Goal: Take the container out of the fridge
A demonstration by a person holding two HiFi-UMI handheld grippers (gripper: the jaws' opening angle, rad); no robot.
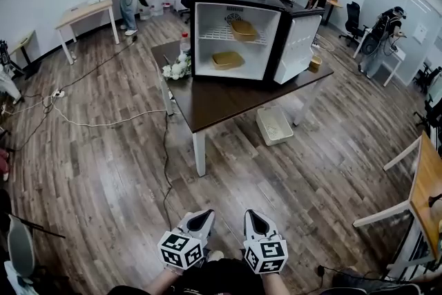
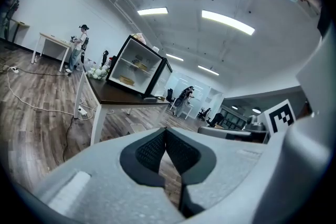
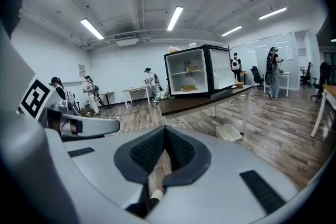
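Observation:
A small black fridge (image 1: 238,38) stands open on a dark table (image 1: 221,101), its white door (image 1: 299,46) swung to the right. Inside, one tan container (image 1: 243,30) rests on the wire shelf and another tan container (image 1: 227,60) lies on the fridge floor. Both grippers hang low near my body, far from the table. The left gripper (image 1: 200,221) is shut with nothing in it, and so is the right gripper (image 1: 255,222). From the left gripper view the fridge (image 2: 137,66) is small and distant; the right gripper view shows the fridge (image 3: 195,71) too.
White flowers (image 1: 177,68) and a bottle (image 1: 184,42) sit on the table's left end. A white basket (image 1: 274,125) lies on the wood floor under the table. Cables (image 1: 103,122) trail across the floor at left. Several people work at desks around the room.

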